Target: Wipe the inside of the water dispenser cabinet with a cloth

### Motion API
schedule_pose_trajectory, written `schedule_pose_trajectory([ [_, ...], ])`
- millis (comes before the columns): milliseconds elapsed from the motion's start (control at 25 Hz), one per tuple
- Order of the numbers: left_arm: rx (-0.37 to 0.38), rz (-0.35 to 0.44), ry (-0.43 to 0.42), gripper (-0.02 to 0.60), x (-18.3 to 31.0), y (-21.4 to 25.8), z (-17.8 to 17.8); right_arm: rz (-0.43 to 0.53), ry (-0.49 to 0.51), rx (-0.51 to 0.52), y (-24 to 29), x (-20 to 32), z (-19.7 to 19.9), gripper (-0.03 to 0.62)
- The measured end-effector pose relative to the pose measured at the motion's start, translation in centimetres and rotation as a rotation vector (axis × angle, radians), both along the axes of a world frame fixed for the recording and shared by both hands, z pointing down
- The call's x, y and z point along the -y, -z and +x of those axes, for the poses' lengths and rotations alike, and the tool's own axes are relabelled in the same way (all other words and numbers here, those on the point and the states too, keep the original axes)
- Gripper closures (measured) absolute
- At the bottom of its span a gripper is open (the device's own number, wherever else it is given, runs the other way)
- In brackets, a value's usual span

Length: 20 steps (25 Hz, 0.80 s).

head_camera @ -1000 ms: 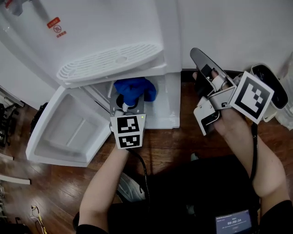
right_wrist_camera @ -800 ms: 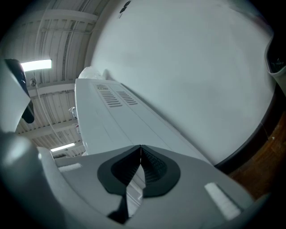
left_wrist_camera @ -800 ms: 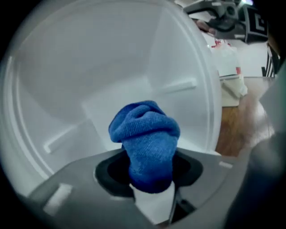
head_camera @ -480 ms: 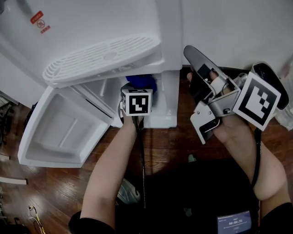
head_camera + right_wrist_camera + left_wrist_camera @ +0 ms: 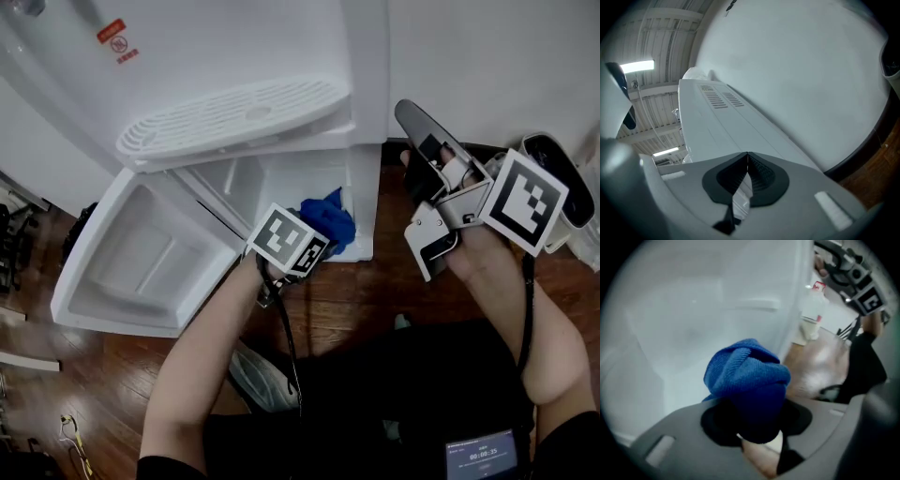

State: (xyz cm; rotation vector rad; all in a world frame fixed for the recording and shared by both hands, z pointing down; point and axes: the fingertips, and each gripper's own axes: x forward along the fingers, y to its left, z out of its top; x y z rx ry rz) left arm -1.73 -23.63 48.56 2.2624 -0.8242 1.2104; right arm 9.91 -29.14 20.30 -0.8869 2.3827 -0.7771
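A white water dispenser stands with its lower cabinet open and the door swung out to the left. My left gripper points steeply down at the cabinet's front right corner, shut on a bunched blue cloth. Its jaws have just been closing with the cloth between them. In the left gripper view the cloth fills the jaws of the left gripper, against the white cabinet wall. My right gripper is held up at the right, shut and empty; it faces the dispenser's side.
Dark wooden floor lies in front of the cabinet, with a black baseboard under the white wall. A ribbed drip tray overhangs the opening. A white bottle stands on the floor. A small screen shows at the bottom right.
My left gripper has come from deeper in the cabinet to its front right edge and tipped downward, the cloth with it. The right gripper has stayed in place.
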Motion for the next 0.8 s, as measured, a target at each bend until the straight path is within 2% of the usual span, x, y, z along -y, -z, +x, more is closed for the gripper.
schedule_pose_trajectory([
  [40,-0.046,-0.080,-0.058,0.394,-3.1,0.4,0.5,0.007,0.009,-0.009,0.0,-0.1,-0.2,0.589],
  [80,-0.083,-0.122,-0.102,0.393,-5.8,1.1,0.7,0.010,0.016,-0.016,0.0,-0.3,-0.4,0.589],
  [120,-0.108,-0.119,-0.120,0.390,-7.9,2.1,0.5,0.011,0.020,-0.022,0.0,-0.4,-0.6,0.589],
  [200,-0.115,-0.007,-0.074,0.385,-10.3,4.5,-1.1,0.009,0.012,-0.039,-0.2,-0.7,-0.9,0.589],
  [320,-0.066,0.257,0.096,0.379,-11.5,9.0,-5.0,0.041,-0.058,-0.082,0.1,-1.7,-0.5,0.589],
  [440,-0.056,0.474,0.278,0.377,-12.1,13.4,-8.8,0.207,-0.142,-0.148,3.0,-4.2,-0.2,0.589],
  [560,-0.139,0.580,0.387,0.377,-13.0,17.0,-10.4,0.392,-0.122,-0.191,6.1,-8.2,-2.3,0.591],
  [680,-0.194,0.663,0.421,0.377,-13.7,18.7,-11.5,0.409,-0.019,-0.222,5.7,-11.6,-5.6,0.591],
  [800,-0.258,0.705,0.418,0.377,-14.0,19.9,-11.4,0.397,0.131,-0.338,2.1,-13.7,-10.1,0.591],
])
